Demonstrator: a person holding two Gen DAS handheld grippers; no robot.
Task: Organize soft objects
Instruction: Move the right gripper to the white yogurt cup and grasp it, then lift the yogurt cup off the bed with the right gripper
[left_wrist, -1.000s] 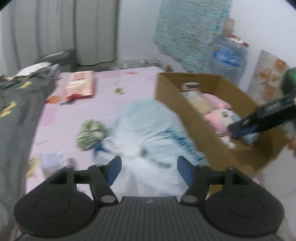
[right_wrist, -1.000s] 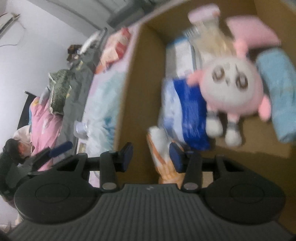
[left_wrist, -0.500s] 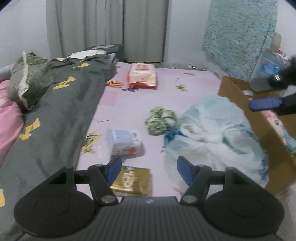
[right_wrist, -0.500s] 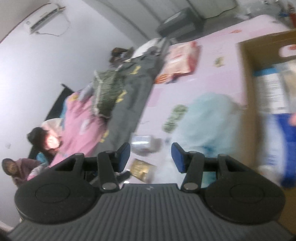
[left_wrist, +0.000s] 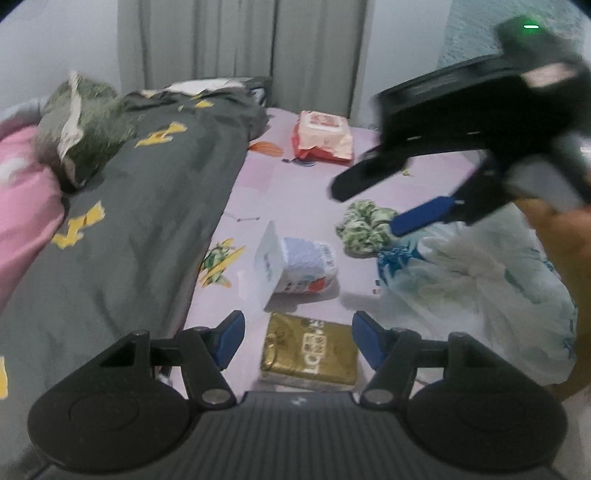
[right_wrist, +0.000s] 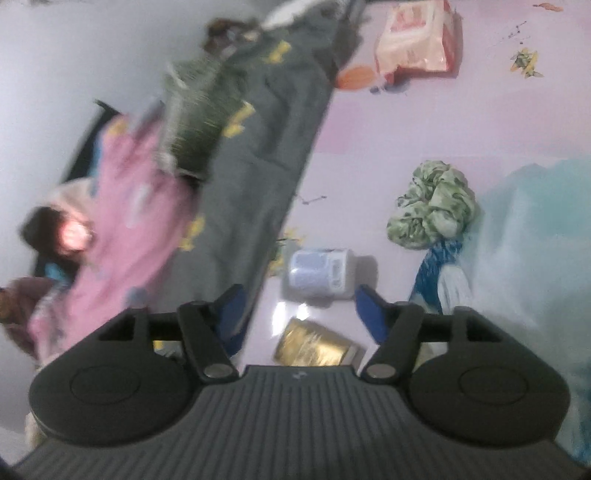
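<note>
On the pink sheet (left_wrist: 295, 184) lie a gold packet (left_wrist: 310, 350), a white tissue pack (left_wrist: 295, 266), a green patterned cloth bundle (left_wrist: 364, 225) and a pale blue plastic bag (left_wrist: 480, 288). My left gripper (left_wrist: 297, 332) hovers just above the gold packet. Its jaws are closing slightly and touch nothing. My right gripper (left_wrist: 365, 210) reaches in from the upper right over the green bundle. In the right wrist view, the right gripper (right_wrist: 300, 299) has its jaws opening and empty, above the tissue pack (right_wrist: 321, 273) and gold packet (right_wrist: 314, 347).
A grey blanket (left_wrist: 147, 206) with yellow marks covers the bed's left side, with a green pillow (left_wrist: 85, 122) on it. A red-pink wipes pack (left_wrist: 323, 136) lies farther back. A cardboard box edge (left_wrist: 580, 354) shows at the right. A person (right_wrist: 62, 229) lies at the far left.
Both views swung away from the cardboard box toward the bed. The right gripper left the box, came over the green bundle and widened its jaws. The gold packet now sits under the left jaws.
</note>
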